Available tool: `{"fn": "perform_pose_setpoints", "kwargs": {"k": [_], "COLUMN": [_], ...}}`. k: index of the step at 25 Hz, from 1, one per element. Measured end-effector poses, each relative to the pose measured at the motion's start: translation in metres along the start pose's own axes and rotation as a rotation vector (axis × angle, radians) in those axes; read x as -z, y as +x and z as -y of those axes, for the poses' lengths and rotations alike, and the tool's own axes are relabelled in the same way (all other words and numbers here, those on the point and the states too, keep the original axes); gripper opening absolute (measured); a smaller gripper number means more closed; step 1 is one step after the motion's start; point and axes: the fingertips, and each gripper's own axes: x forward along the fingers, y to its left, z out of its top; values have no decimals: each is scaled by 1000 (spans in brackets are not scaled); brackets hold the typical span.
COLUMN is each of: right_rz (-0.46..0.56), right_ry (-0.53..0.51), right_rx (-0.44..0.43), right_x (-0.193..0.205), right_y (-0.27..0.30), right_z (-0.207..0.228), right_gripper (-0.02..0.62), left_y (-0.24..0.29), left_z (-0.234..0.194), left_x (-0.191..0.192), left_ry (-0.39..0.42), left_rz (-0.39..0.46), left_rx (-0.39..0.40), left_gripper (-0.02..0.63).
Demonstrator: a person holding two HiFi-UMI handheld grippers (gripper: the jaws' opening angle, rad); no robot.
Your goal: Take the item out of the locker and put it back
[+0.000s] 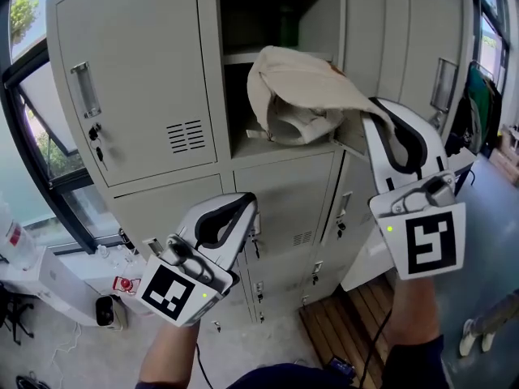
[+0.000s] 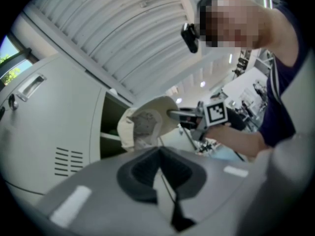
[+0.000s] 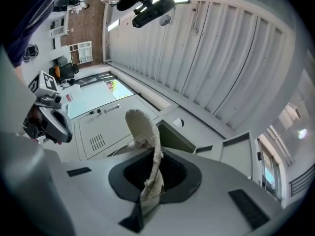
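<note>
A beige cap (image 1: 300, 96) hangs at the mouth of the open locker compartment (image 1: 268, 23), its crown drooping over the lower ledge. My right gripper (image 1: 377, 108) is shut on the cap's brim from the right; in the right gripper view the cloth (image 3: 147, 146) runs up out of the closed jaws. My left gripper (image 1: 247, 205) is lower, in front of the locker door below, with its jaws together and nothing in them. The left gripper view shows the cap (image 2: 147, 124) and the right gripper (image 2: 179, 114) beyond my shut jaws (image 2: 160, 151).
The compartment's door (image 1: 405, 39) stands open at the right. A closed door with a handle (image 1: 130, 79) is at the left, more closed doors (image 1: 284, 201) below. A wooden slat platform (image 1: 349, 314) lies on the floor; a white box (image 1: 49, 282) sits by the window.
</note>
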Motion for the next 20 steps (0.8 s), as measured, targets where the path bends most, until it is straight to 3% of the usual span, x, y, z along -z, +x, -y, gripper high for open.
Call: {"fn": "perform_pose_setpoints", "kwargs": {"k": [8,20], "right_rz": [74,105], "right_ry": [-67,-114], "right_rx": [31,54], "right_x": [-29,-38], "right_y": [53,131], "right_z": [37,70], "right_gripper": [21,21], "left_y": [15,46], "left_z": [-15,-46], "left_x": [-1,-19], "left_ry": [16,57], "left_rz": [2,46], "left_rx": [-11,-19], "left_gripper": [3,3]}}
